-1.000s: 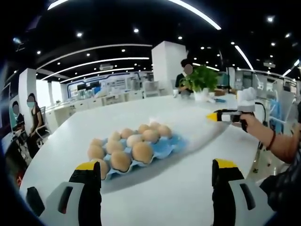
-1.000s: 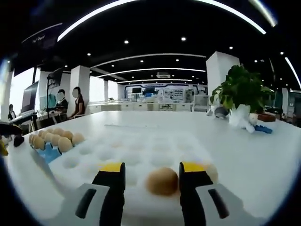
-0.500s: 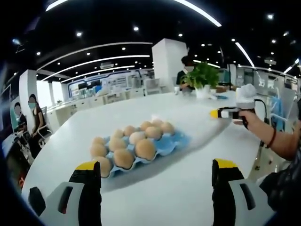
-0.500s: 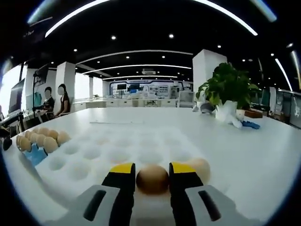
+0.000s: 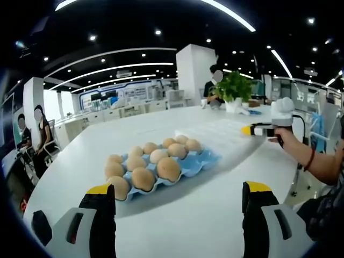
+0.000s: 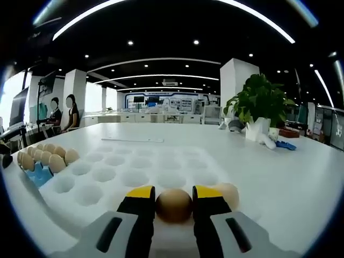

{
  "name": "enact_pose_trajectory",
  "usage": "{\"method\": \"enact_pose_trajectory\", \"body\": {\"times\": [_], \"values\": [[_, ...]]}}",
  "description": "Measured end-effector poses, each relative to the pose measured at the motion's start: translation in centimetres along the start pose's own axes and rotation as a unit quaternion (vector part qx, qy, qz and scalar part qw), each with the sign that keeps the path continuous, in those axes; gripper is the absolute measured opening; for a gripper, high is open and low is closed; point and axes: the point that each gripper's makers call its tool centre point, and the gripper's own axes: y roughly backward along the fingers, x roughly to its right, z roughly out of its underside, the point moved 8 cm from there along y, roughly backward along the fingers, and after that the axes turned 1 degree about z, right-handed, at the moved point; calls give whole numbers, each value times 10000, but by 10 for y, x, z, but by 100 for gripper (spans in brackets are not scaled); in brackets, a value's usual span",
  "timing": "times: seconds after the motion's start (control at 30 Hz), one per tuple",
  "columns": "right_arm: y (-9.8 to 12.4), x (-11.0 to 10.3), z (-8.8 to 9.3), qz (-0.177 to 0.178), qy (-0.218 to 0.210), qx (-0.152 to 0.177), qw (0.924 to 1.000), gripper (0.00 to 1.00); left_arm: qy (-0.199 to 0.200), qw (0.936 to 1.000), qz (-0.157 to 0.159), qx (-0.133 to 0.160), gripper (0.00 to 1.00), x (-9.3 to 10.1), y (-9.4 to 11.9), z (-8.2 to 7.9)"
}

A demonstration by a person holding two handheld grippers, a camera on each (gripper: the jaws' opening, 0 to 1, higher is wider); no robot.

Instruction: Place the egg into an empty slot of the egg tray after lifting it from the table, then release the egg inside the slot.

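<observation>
In the right gripper view my right gripper [image 6: 174, 194] is shut on a brown egg [image 6: 173, 206], held just above the near edge of a white egg tray [image 6: 134, 174] with many bare slots. A paler egg [image 6: 228, 194] sits in the tray just right of my jaws. In the left gripper view my left gripper [image 5: 179, 196] stands open over bare table, nothing between its jaws. Ahead of it lies a blue egg tray [image 5: 199, 161] loaded with several brown eggs [image 5: 169, 168]. The right gripper [image 5: 257, 130] shows at the right there, held by a person's hand over the white tray [image 5: 220, 133].
A potted plant [image 6: 260, 106] and a small blue item [image 6: 286, 144] stand on the white table [image 6: 301, 177] beyond the white tray. The blue tray [image 6: 40, 174] with eggs lies at the left. People sit in the background at the far left. A person's arm [image 5: 317, 161] reaches in at right.
A second ago my right gripper's jaws stood apart around the brown egg; they have closed on it. The left gripper stays open, its view drifting slightly.
</observation>
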Motion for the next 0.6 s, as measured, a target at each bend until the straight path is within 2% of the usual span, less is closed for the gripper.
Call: {"method": "enact_pose_trajectory", "body": {"times": [0.13, 0.6], "values": [[5, 3, -8, -6, 23, 290, 9996, 28, -9, 10000, -36, -46, 100, -1, -1, 2], [10, -4, -19, -142, 12, 392, 9991, 28, -3, 10000, 5, 0, 100, -1, -1, 1]]}}
